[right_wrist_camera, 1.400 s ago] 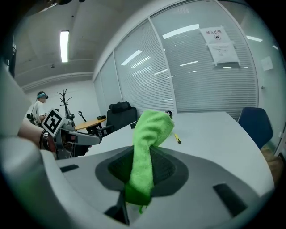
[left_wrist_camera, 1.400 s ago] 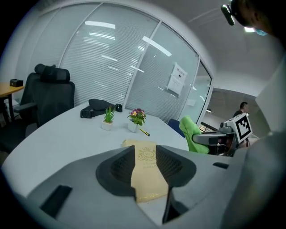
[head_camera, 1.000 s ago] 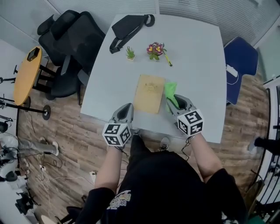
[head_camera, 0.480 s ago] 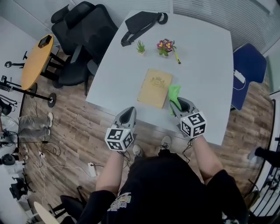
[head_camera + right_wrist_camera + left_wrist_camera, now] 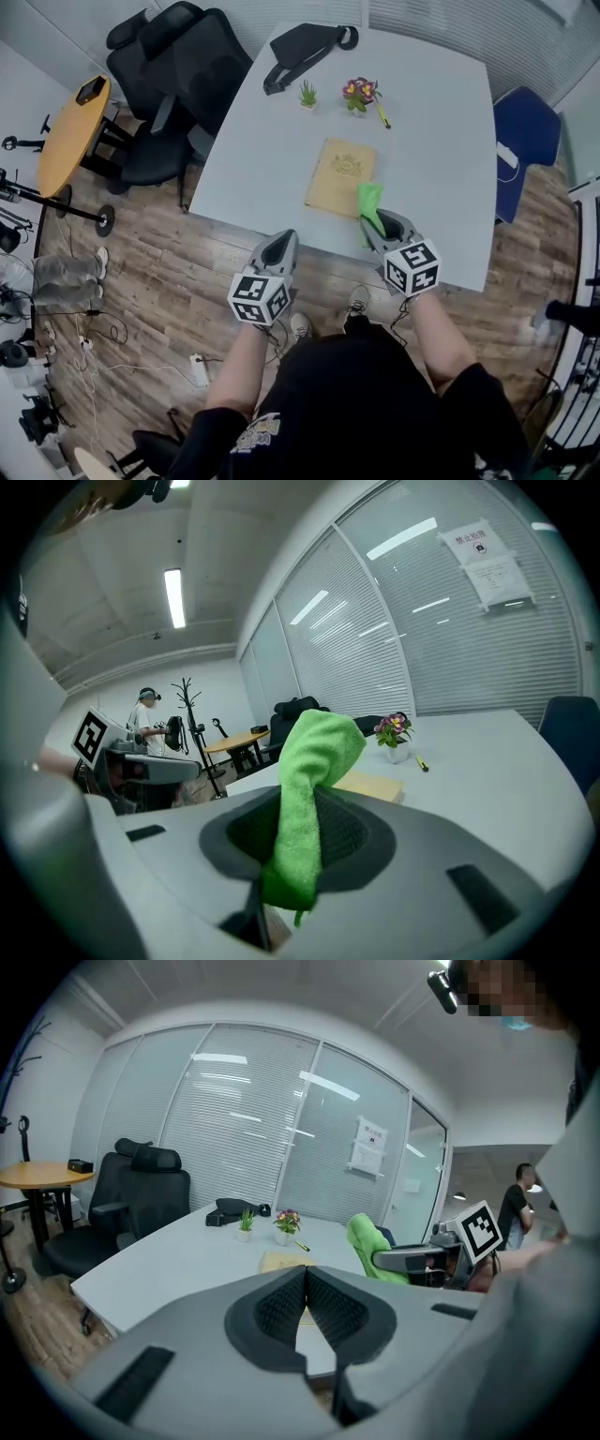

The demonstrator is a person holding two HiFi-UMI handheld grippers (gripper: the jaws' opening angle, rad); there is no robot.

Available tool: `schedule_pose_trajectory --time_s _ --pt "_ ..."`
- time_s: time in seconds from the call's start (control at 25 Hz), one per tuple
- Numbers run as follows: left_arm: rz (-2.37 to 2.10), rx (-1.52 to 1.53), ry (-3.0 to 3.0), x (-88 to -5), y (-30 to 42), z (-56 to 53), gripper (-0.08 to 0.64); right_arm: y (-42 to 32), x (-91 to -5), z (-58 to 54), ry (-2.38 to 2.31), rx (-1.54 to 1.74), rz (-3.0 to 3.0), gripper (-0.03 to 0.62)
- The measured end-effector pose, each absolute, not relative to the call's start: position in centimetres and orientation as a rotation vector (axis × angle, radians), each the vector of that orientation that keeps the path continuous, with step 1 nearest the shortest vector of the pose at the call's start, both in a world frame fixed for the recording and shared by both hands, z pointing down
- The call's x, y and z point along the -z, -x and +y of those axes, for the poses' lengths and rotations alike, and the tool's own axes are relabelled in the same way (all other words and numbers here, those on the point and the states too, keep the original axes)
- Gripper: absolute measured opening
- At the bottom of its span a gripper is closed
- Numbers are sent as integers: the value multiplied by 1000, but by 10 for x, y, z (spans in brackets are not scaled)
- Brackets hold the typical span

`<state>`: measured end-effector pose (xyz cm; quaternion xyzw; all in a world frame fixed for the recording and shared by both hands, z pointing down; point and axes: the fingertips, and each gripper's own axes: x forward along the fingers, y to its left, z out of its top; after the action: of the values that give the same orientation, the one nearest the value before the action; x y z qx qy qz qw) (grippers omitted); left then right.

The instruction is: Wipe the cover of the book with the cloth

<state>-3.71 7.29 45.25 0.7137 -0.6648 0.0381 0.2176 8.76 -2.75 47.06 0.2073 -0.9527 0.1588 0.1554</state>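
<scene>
A tan book with a gold emblem lies flat on the white table; its near edge shows past the left jaws. My right gripper is shut on a bright green cloth, which sticks up from the jaws over the table's near edge, just right of the book's near corner. My left gripper is shut with nothing in it and hovers over the floor, short of the table's front edge and left of the book.
A black bag, a small green plant, a flower pot and a yellow pen sit at the table's far side. Black office chairs stand at left, a blue chair at right, a round wooden table further left.
Both grippers have drawn back from the book toward the table's front edge. The left one now hangs over the floor. The green cloth stays in the right jaws.
</scene>
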Motion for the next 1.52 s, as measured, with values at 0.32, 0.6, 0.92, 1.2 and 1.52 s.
schedule_pose_trajectory --time_s 0.32,0.6,0.92,1.2,1.52 --pt "-1668 -45 -2140 -442 33 100 6 -86 -461 24 -767 -439 -2698 97" --pt "-1537 -27 -2249 -436 29 126 5 -93 -453 74 -909 -427 -2662 97" --pt "-1446 -45 -2321 -435 27 149 6 -97 -449 110 -1029 -431 -2643 95" --pt "-1442 -40 -2349 -429 30 156 6 -93 -448 119 -1040 -419 -2643 95" --pt "-1442 -32 -2381 -418 28 161 5 -90 -433 123 -1052 -381 -2673 95"
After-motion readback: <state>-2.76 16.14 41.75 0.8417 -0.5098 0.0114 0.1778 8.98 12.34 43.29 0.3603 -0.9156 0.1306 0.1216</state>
